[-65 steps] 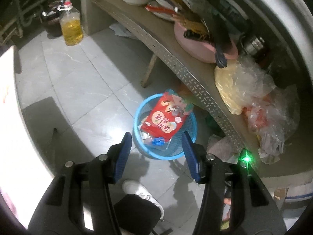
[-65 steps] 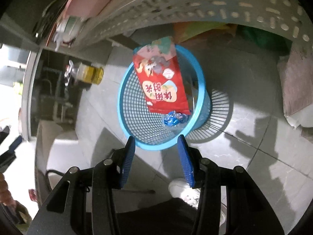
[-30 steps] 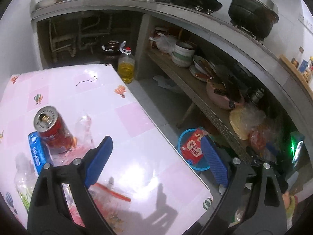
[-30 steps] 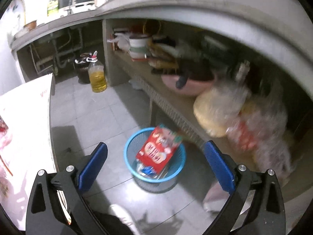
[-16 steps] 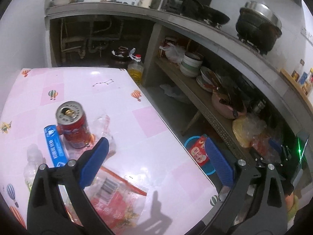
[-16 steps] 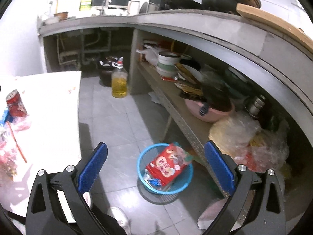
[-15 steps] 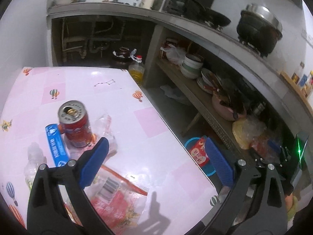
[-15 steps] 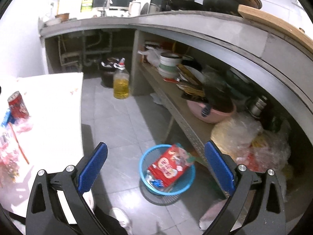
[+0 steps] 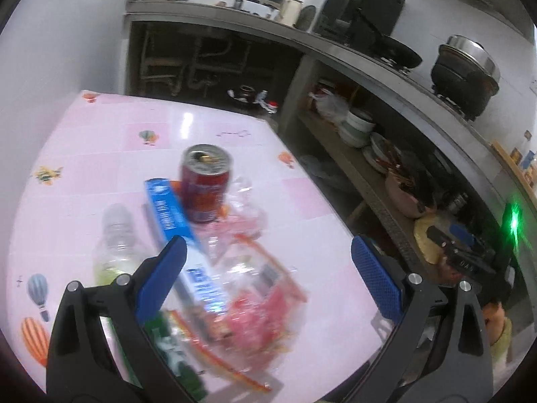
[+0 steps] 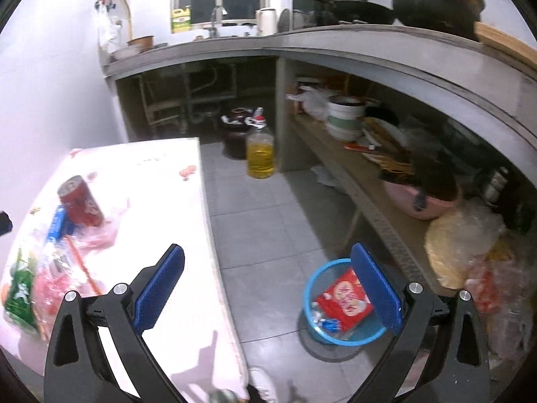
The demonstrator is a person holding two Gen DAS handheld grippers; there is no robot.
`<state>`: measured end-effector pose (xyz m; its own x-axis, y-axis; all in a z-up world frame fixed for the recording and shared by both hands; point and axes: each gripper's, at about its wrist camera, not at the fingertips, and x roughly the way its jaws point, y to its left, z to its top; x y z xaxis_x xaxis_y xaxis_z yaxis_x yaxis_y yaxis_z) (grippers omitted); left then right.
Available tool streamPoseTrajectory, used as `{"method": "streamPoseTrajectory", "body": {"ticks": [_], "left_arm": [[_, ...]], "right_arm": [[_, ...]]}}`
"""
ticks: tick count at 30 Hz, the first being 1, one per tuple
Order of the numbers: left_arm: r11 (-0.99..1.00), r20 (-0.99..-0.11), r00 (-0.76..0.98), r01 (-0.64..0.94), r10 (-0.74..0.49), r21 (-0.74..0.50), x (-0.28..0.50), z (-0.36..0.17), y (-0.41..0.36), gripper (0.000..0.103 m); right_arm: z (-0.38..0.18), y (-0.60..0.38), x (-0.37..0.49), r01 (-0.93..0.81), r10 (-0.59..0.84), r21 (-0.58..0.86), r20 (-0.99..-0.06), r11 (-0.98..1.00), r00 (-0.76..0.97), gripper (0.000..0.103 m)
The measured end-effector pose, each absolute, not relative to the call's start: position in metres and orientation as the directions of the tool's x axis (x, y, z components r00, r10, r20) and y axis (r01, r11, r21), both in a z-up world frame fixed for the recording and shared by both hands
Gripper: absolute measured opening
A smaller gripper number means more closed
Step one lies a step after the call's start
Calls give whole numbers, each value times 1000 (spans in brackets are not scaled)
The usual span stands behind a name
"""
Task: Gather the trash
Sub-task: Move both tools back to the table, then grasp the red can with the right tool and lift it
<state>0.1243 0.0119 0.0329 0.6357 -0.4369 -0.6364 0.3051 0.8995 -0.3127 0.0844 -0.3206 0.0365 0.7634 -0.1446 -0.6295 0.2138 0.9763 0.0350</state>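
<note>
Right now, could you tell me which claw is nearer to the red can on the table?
Left. The left claw hangs over the table just short of the red can; the right claw is off the table's edge, over the floor.

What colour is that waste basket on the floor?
The round plastic mesh waste basket is light blue, clearest in the right wrist view.

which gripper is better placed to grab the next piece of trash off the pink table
Likely the left gripper: open, right over the wrappers and red can. The right gripper, also open, hangs past the table edge, towards the blue basket.
</note>
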Motion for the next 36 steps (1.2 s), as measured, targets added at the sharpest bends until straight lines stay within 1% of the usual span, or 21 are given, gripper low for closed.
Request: {"method": "streamPoseTrajectory", "body": {"ticks": [6, 10, 12, 15, 19, 24, 28, 32, 35, 36], "left_arm": [[932, -647, 671, 263, -362, -248, 120, 29, 35, 94], [942, -646, 686, 232, -335, -241, 119, 26, 48, 94], [948, -644, 696, 219, -319, -232, 119, 26, 53, 94], [962, -639, 719, 201, -274, -185, 118, 24, 56, 94], [973, -640, 734, 179, -229, -144, 118, 19, 61, 94], [979, -636, 745, 162, -204, -124, 120, 19, 69, 94], [979, -635, 745, 159, -205, -130, 121, 19, 76, 94], [979, -638, 742, 156, -206, -134, 123, 17, 82, 94], [978, -643, 737, 153, -208, -141, 125, 16, 87, 89], [977, -645, 734, 153, -211, -146, 125, 15, 88, 86]], "right_arm": [[37, -299, 98, 114, -9, 123, -639, 986, 769, 96], [44, -279, 124, -31, 146, 192, -620, 981, 771, 96], [50, -261, 142, -135, 250, 231, -595, 964, 764, 96], [54, -230, 171, -276, 385, 272, -568, 922, 727, 96], [51, -186, 212, -391, 486, 291, -581, 873, 653, 95], [29, -129, 259, -473, 489, 222, -657, 853, 574, 94], [13, -102, 280, -494, 458, 174, -703, 852, 543, 91], [3, -91, 294, -504, 449, 163, -726, 848, 521, 88], [-1, -86, 301, -506, 441, 156, -738, 848, 511, 84], [-2, -86, 302, -506, 439, 156, -742, 848, 507, 80]]}}
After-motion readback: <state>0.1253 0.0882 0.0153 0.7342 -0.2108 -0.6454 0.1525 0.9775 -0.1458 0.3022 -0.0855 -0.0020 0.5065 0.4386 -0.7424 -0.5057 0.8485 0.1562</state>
